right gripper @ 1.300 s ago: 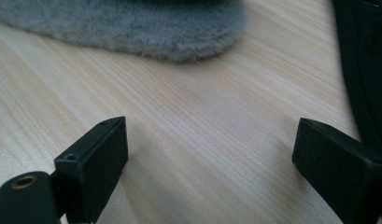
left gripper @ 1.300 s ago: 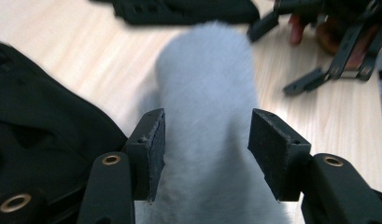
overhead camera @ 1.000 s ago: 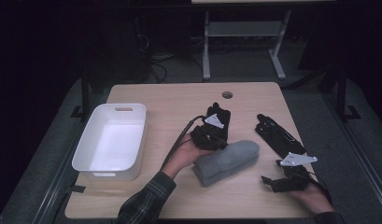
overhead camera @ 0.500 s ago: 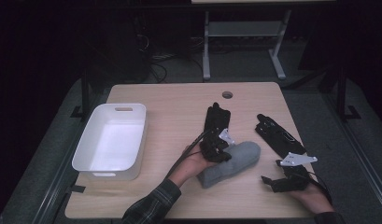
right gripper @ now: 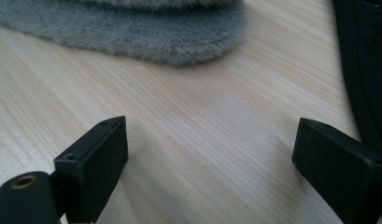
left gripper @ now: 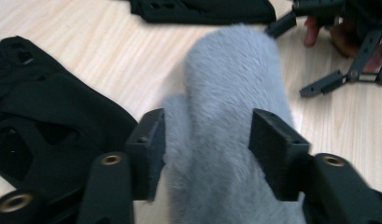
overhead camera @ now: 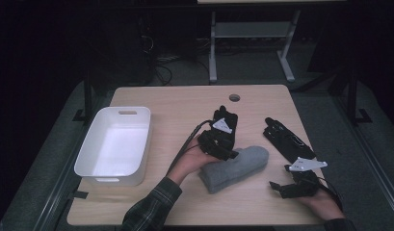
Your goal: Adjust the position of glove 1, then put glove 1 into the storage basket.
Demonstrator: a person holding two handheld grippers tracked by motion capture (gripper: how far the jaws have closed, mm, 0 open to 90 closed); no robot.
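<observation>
1. Your L gripper (overhead camera: 231, 153) sits over the near-centre of the table (overhead camera: 180, 101), at the left part of the grey fuzzy mitten (overhead camera: 235, 167).
2. L jaws: just been opening, now part-open. In the left gripper view (left gripper: 205, 147) the mitten (left gripper: 230, 116) lies between the pads. Left pad looks to brush the pile; right pad stands off w/ a gap. No clamp on it.
3. Mitten lies flat on the wood, long axis slanting, rounded tip toward upper right in the high view. Your L hand (overhead camera: 190, 161) is just beside its lower-left end.
4. Black glove A (overhead camera: 223, 126) lies under/behind the L gripper, touching or overlapping the mitten's upper-left edge; exact contact hard to tell. Seen at left of the left gripper view (left gripper: 44, 126).
5. Black glove B (overhead camera: 286, 139) lies to the right of the mitten, apart from it.
6. Your R gripper (overhead camera: 281, 186) rests low at the near-right of the table, near the mitten's right side, not touching.
7. R jaws: wide apart, bare wood between them in the right gripper view (right gripper: 209, 163); mitten edge (right gripper: 146, 35) lies ahead of them.
8. White bin (overhead camera: 84, 166) at table left, well apart from the mitten.
</observation>
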